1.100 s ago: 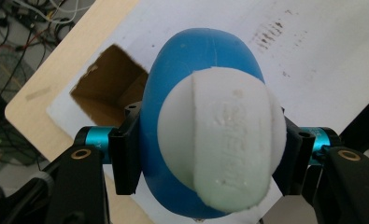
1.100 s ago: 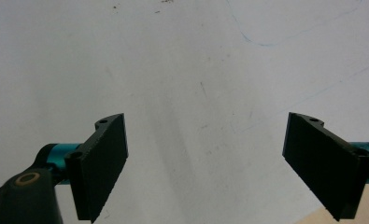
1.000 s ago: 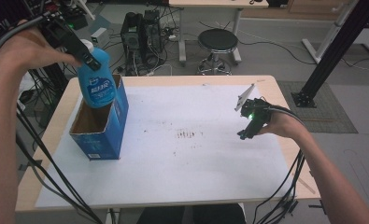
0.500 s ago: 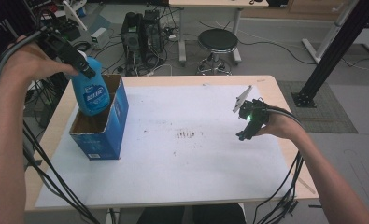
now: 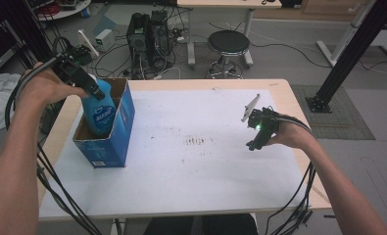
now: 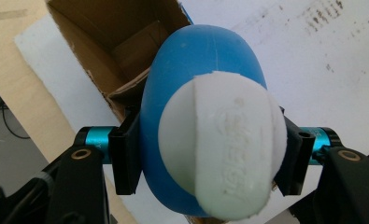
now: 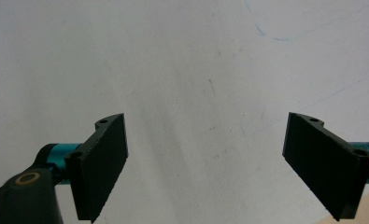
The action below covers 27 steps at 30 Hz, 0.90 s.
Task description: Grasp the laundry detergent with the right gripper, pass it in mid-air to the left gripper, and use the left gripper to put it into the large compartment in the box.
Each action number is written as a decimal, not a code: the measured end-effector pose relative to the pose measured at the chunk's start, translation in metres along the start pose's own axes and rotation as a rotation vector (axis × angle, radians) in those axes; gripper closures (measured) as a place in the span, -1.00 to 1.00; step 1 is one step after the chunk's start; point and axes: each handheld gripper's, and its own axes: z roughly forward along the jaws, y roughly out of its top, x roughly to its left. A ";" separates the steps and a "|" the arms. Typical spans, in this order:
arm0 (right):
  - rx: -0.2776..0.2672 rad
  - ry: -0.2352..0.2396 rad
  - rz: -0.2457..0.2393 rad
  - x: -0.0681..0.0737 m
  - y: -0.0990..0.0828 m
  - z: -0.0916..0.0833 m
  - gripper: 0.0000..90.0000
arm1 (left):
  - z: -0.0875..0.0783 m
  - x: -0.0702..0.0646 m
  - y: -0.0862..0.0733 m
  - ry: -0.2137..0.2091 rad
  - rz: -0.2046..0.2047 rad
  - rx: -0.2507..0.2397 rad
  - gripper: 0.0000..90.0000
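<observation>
The table [image 5: 191, 186] carries a white sheet that covers most of its top; at the sheet's left side stands an open blue cardboard box [image 5: 113, 132], upright, its brown inside showing from above; in the left gripper view the box [image 6: 126, 32] lies beneath and beyond the bottle, its flaps open. A blue bottle [image 5: 99, 111] with a white cap sits partly down inside the box, its lower part hidden behind the box wall, its shoulder and neck above the rim; the left gripper [image 5: 94, 91] has it by the upper end. In the left gripper view the two black jaws press on either side of the blue bottle [image 6: 191, 84] just under the white cap [image 6: 222, 149], closed firmly on it, with the bottle filling the whole gap. The right gripper [image 5: 256, 142] is well apart, at the right side of the sheet, pointing down at the bare white surface; in the right gripper view its jaws [image 7: 205, 163] stand wide apart with nothing between them and nothing touching the pads.
</observation>
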 end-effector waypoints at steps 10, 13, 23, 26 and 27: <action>0.009 -0.001 -0.008 0.003 -0.001 0.006 -0.70 | 0.026 -0.001 -0.013 -0.020 0.057 0.011 -0.15; 0.010 -0.002 -0.005 0.004 -0.002 0.005 -0.70 | 0.032 -0.002 -0.017 -0.028 0.058 0.003 -0.15; 0.004 -0.004 -0.003 0.005 -0.004 0.006 -0.70 | 0.052 0.000 -0.028 -0.042 0.096 0.024 -0.15; 0.005 -0.005 0.001 0.006 -0.004 0.007 -0.70 | 0.057 0.002 -0.031 -0.048 0.104 0.022 -0.15; 0.005 -0.005 0.001 0.006 -0.004 0.006 -0.70 | 0.059 0.003 -0.032 -0.046 0.107 0.023 -0.15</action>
